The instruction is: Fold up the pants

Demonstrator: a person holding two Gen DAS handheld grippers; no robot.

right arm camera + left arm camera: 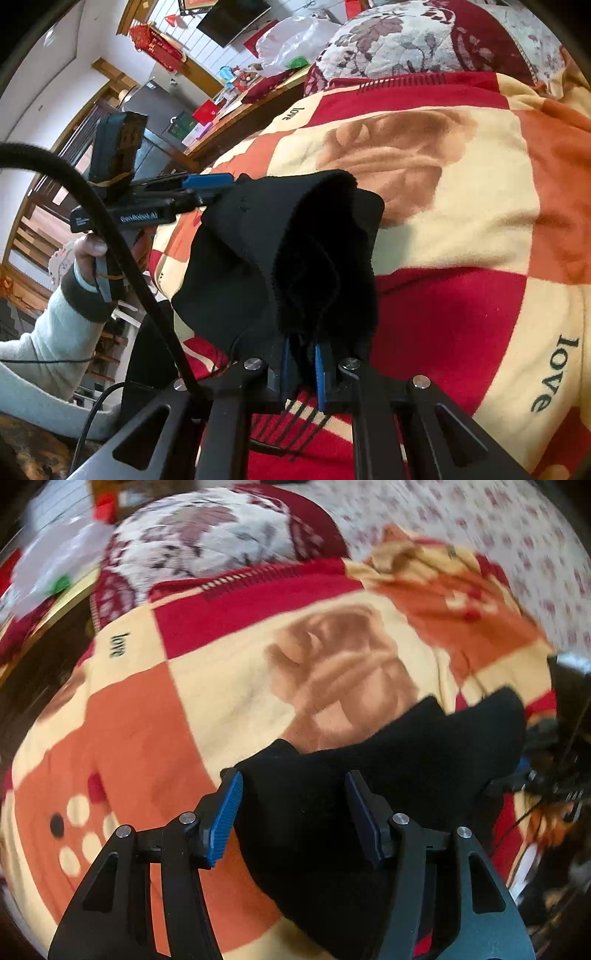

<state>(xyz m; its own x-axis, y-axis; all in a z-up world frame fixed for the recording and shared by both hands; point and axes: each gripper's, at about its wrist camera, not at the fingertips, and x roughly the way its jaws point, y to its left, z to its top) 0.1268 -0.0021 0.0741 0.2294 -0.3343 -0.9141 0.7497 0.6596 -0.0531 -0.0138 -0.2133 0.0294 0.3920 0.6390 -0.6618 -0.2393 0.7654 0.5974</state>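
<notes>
The black pants (373, 771) lie bunched on a red, orange and cream checked blanket (221, 686). My left gripper (293, 812) is open, its blue pads either side of the pants' near edge. In the right wrist view my right gripper (303, 369) is shut on a fold of the black pants (291, 258), which hang raised above the blanket (461, 221). The left gripper (207, 188) shows there at the pants' far left corner, held by a hand in a pale sleeve.
A floral cushion (207, 546) lies at the blanket's far end, with a white plastic bag (288, 37) and a wooden table (236, 110) beyond. A black cable (122, 251) runs down the left of the right wrist view.
</notes>
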